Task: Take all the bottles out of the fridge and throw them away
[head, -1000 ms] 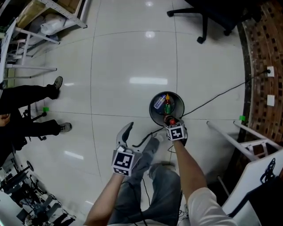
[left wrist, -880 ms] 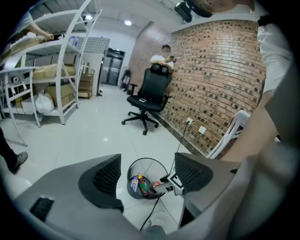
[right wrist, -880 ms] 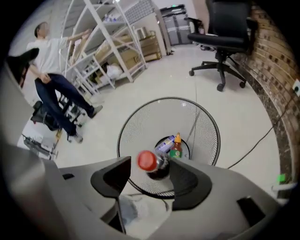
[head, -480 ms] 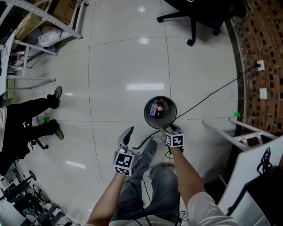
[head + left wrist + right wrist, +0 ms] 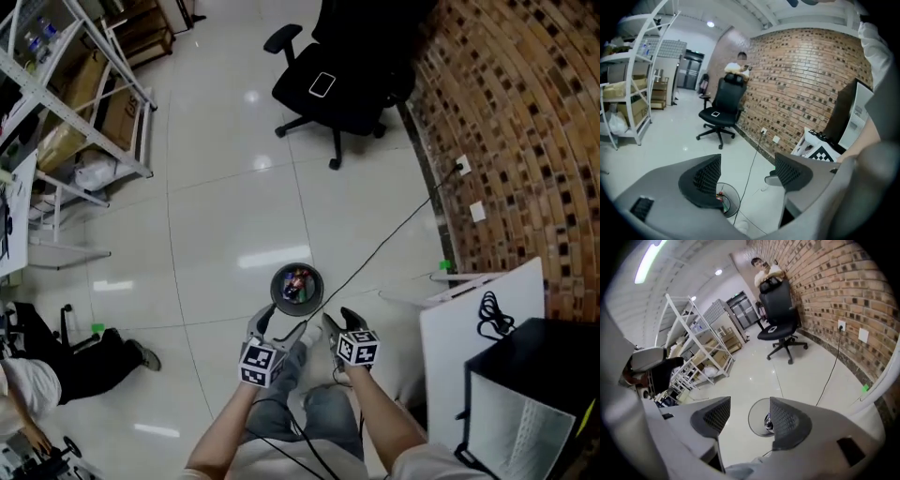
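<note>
Bright, even light falls from overhead. The glossy floor (image 5: 225, 206) mirrors the ceiling lamps as white glare patches (a long bar beside the bin (image 5: 297, 287) is the strongest). Shadows are faint and soft, thickest under the office chair (image 5: 342, 80). A strip light (image 5: 649, 261) burns out at the right gripper view's upper left. Both gripper views are rounded with black corners, and the brick wall (image 5: 806, 75) bows. Close up, the left gripper (image 5: 747, 173) and right gripper (image 5: 747, 417) look soft.
</note>
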`<control>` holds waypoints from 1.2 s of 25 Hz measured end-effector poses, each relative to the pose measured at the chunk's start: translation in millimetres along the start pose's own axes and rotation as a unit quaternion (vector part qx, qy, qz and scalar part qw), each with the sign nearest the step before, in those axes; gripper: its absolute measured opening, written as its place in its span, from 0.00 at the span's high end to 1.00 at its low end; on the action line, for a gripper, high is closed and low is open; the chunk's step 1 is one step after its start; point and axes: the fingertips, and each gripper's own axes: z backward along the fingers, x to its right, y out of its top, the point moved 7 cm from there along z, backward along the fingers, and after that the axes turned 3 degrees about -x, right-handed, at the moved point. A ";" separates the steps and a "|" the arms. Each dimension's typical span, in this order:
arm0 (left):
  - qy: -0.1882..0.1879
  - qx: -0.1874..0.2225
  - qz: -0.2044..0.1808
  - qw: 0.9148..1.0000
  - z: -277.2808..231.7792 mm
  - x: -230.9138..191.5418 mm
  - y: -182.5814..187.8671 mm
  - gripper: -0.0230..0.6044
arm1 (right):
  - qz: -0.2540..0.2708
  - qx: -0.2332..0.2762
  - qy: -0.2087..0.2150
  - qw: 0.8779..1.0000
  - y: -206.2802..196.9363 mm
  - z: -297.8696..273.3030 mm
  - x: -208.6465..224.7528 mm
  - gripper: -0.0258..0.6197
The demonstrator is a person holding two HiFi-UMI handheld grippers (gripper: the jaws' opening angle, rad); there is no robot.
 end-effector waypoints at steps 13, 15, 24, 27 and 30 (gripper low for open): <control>-0.265 0.057 -0.167 0.948 16.4 198.9 154.7 0.40 | 0.004 0.387 -0.156 0.909 109.5 355.4 -52.4 0.48; -0.306 0.070 -0.181 0.932 26.9 240.9 172.0 0.40 | 0.009 0.427 -0.197 0.882 97.2 411.6 -61.8 0.46; -0.486 0.116 -0.272 0.823 73.9 430.5 204.5 0.40 | 0.043 0.465 -0.502 0.728 -7.9 606.3 -99.8 0.46; -0.518 0.110 -0.277 0.802 90.9 477.7 196.6 0.40 | 0.001 0.464 -0.573 0.675 -55.1 647.5 -105.8 0.46; -0.545 0.101 -0.277 0.785 100.8 508.4 183.0 0.40 | -0.034 0.478 -0.587 0.653 -96.0 672.2 -111.3 0.46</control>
